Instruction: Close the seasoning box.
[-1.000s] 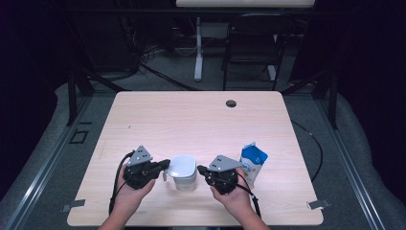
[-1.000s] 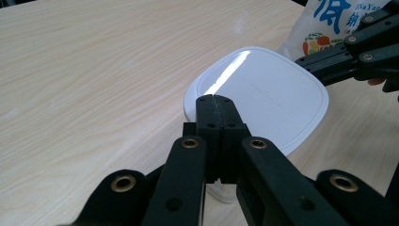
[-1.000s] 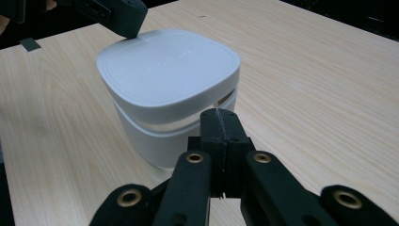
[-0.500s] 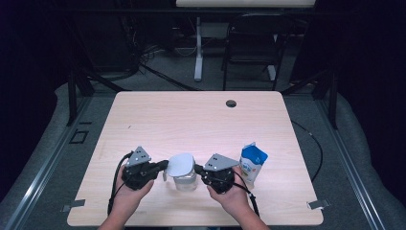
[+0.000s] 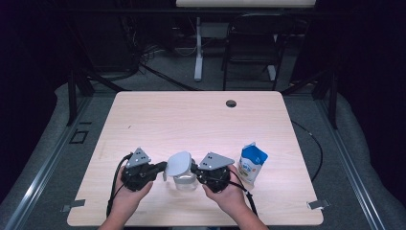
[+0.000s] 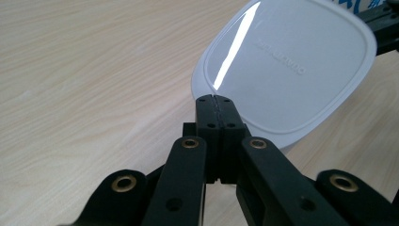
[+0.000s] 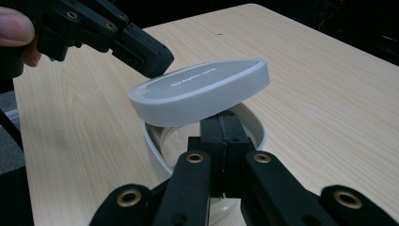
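A clear round container (image 5: 184, 183) stands near the table's front edge between my two grippers. Its white lid (image 5: 178, 163) is tilted above it, raised off the rim. My left gripper (image 5: 165, 166) is shut on the lid's edge; in the left gripper view the jaws (image 6: 214, 99) meet at the rim of the lid (image 6: 287, 70). My right gripper (image 5: 193, 167) is shut on the container's near wall. In the right gripper view its tips (image 7: 221, 120) sit under the lid (image 7: 202, 92) at the container's rim (image 7: 254, 127), with the left gripper (image 7: 150, 59) beyond.
A blue and white carton (image 5: 252, 163) stands upright just right of my right hand. A dark cable hole (image 5: 231, 103) sits near the far edge of the wooden table (image 5: 191, 120). Chairs and a desk leg stand beyond it.
The lid has come up off the container and tilted, lifted by the left gripper. Both hands have stayed almost in place.
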Motion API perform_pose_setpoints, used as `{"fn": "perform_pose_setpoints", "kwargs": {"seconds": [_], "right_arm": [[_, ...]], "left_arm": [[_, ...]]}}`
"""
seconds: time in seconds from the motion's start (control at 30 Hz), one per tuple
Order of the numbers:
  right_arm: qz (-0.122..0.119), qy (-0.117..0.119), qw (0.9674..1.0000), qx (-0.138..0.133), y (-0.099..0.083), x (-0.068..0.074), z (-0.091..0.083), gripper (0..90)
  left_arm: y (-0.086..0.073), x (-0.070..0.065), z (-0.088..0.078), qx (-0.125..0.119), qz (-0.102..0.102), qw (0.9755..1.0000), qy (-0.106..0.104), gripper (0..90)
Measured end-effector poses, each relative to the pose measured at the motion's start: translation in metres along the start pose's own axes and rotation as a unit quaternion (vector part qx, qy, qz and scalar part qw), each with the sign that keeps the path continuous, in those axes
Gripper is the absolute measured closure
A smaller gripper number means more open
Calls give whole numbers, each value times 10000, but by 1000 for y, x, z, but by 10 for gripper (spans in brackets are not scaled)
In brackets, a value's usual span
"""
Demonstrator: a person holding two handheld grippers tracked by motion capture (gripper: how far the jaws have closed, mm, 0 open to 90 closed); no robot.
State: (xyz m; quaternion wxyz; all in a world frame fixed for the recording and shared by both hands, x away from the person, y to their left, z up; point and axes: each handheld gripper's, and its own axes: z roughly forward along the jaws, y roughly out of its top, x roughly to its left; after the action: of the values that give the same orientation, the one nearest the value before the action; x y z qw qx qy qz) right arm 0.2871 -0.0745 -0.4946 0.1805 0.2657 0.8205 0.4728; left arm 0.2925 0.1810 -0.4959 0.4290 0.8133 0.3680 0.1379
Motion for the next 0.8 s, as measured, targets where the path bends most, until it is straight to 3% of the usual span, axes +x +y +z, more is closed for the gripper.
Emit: {"fn": "perform_pose_setpoints", "kwargs": {"seconds": [0.43, 0.8], "right_arm": [[-82, 61, 9999, -77, 11, 6, 1, 900], [-147, 99, 9998, -82, 20, 11, 3, 900]], "left_arm": [[-3, 2, -4, -25, -9, 10000, 4, 900], [-22, 16, -29, -248, -405, 9986, 239, 896]]}}
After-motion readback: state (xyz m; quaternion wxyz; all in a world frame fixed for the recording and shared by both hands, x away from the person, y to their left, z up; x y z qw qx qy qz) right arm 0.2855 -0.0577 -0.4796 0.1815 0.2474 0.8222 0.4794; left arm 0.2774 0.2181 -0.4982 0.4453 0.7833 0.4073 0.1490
